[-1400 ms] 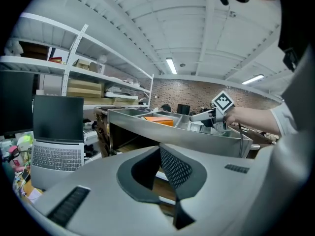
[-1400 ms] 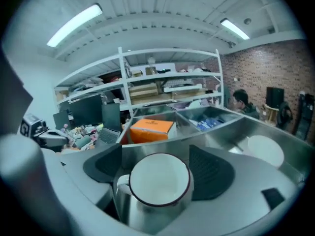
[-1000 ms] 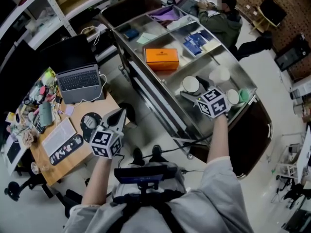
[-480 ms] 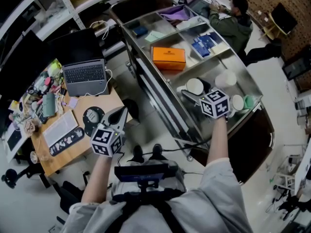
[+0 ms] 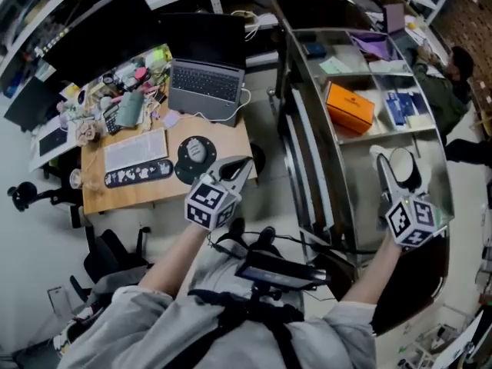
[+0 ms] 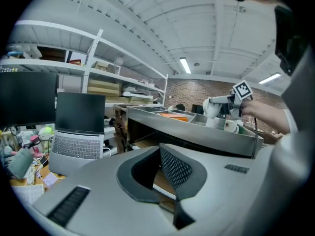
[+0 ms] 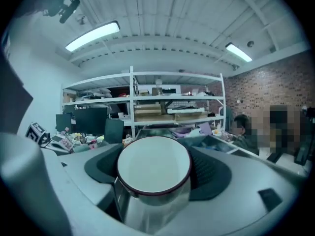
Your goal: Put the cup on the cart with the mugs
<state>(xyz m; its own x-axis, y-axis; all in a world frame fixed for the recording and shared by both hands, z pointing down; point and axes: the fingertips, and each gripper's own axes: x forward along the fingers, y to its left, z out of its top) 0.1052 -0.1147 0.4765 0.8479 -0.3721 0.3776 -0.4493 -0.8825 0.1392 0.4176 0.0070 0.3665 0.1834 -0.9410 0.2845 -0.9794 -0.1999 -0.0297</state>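
Observation:
A cup (image 7: 153, 168) with a white inside, a dark red rim and a shiny metal wall sits between the jaws of my right gripper (image 7: 155, 181). The jaws have just closed a little and are shut on it. In the head view that gripper (image 5: 393, 164) holds the cup (image 5: 405, 169) above the near end of the steel cart (image 5: 338, 167). From the left gripper view a white mug (image 6: 231, 127) stands on the cart's top tray. My left gripper (image 5: 234, 169) is shut and empty, out over the gap between desk and cart.
An orange box (image 5: 350, 108) and blue packets (image 5: 400, 108) lie in the cart's farther compartments. A wooden desk (image 5: 231, 141) at the left carries a laptop (image 5: 206, 83), a keyboard and clutter. A person (image 5: 453, 75) sits beyond the cart. Shelves line the back.
My right gripper has come up from among the mugs on the cart with the cup in it. The head view has swung left. The left gripper has barely shifted.

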